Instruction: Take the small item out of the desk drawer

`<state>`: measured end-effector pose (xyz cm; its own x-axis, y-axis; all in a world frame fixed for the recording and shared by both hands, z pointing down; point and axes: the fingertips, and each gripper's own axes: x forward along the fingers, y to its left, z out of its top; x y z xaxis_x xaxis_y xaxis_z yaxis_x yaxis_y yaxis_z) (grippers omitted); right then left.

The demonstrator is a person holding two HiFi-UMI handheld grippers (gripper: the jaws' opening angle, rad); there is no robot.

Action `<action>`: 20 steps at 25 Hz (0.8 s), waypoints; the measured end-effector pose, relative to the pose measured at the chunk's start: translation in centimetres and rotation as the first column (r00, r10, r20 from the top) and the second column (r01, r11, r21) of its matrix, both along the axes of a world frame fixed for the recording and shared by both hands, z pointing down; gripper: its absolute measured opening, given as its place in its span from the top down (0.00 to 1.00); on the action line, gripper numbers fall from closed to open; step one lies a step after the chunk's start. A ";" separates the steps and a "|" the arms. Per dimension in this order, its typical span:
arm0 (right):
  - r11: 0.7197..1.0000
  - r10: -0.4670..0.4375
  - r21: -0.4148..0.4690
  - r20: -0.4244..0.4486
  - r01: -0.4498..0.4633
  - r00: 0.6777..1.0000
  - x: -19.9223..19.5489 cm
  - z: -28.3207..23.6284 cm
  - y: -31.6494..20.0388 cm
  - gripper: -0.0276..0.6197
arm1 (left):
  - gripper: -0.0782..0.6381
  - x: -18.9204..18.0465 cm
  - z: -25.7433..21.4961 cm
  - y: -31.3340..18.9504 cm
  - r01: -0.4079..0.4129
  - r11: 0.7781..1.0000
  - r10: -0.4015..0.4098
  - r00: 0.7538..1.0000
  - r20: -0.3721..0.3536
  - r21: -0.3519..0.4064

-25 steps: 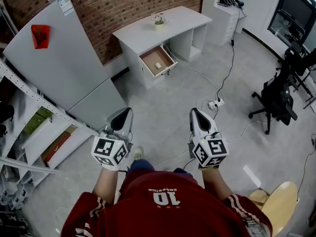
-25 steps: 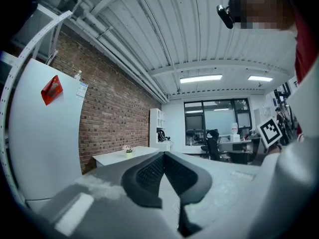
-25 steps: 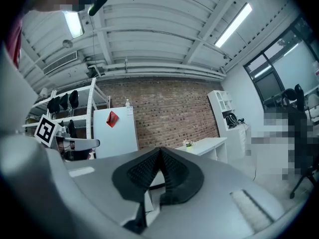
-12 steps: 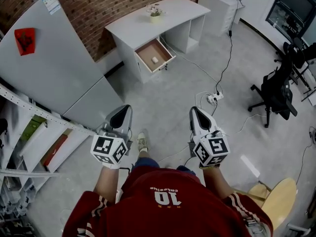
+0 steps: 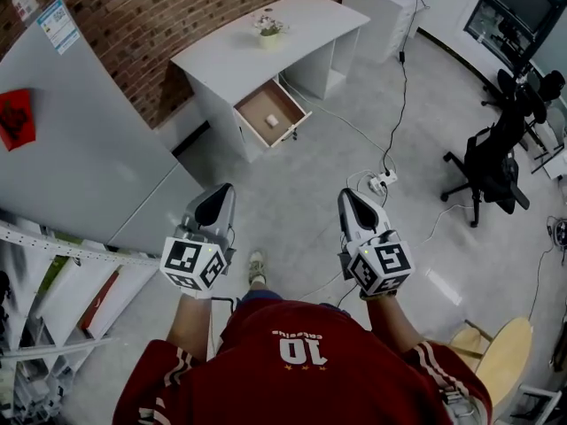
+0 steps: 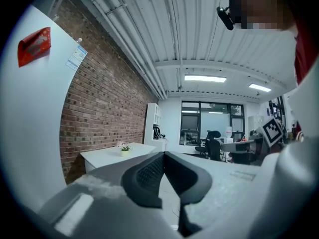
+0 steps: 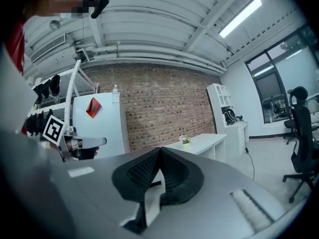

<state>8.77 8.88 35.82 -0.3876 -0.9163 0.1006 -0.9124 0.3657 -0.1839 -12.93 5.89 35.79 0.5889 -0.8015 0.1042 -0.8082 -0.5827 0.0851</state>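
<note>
Left gripper and right gripper, both closed and empty, face the small item in the far drawer, left nearer.

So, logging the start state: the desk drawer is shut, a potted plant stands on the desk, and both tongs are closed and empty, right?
No: the head view shows the desk drawer pulled open, a small pale item inside. The potted plant stands on the desk, and the left tongs and right tongs are closed and empty.
</note>
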 end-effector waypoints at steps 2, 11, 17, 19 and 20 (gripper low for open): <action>1.000 0.011 0.019 -0.004 -0.011 1.000 -1.0 -1.0 -2.3 0.96 | 0.89 -0.7 -0.9 -2.6 -0.034 0.999 0.034 0.999 -0.003 0.013; 0.996 0.080 0.038 0.006 -0.081 0.997 -6.0 -3.4 -11.7 0.96 | 0.89 -5.2 -2.2 -13.6 -0.141 0.989 0.141 0.990 -0.003 0.036; 0.990 0.135 0.030 0.005 -0.135 0.991 -8.4 -3.7 -16.1 0.96 | 0.89 -7.0 -1.4 -19.2 -0.214 0.977 0.214 0.977 -0.013 0.025; 0.987 0.157 0.024 0.014 -0.157 0.987 -8.9 -3.6 -17.1 0.96 | 0.89 -7.2 -1.0 -20.7 -0.244 0.970 0.245 0.969 -0.024 0.017; 0.986 0.168 0.023 0.019 -0.168 0.986 -9.2 -3.5 -17.5 0.96 | 0.89 -7.2 -0.8 -21.4 -0.258 0.966 0.258 0.966 -0.026 0.015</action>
